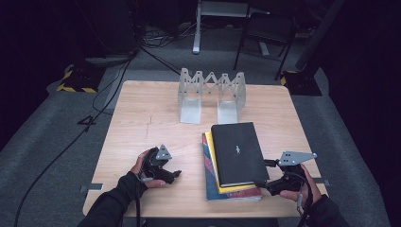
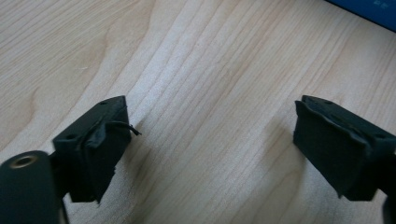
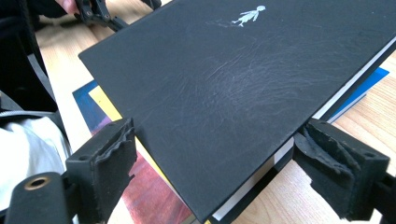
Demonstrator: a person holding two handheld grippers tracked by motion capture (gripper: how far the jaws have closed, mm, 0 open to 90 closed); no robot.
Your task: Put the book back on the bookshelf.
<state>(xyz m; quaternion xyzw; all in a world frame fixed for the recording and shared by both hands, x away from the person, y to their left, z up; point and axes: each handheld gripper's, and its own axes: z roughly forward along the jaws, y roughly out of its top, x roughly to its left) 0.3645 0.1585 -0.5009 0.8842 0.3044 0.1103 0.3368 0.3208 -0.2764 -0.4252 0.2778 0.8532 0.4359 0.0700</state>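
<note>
Wooden table (image 1: 142,118), dark room. Black book (image 1: 239,152) tops book stack, near right. Right gripper (image 1: 265,173) at its near-right corner, jaws wide, corner between, unclamped. Left gripper (image 1: 176,173) near left, wide open, empty.

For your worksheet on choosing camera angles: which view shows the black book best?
The high view: the whole black book lies on the stack there. The right gripper view shows its cover close up, cut off by the frame's edges. The left gripper view looks at bare table.
</note>
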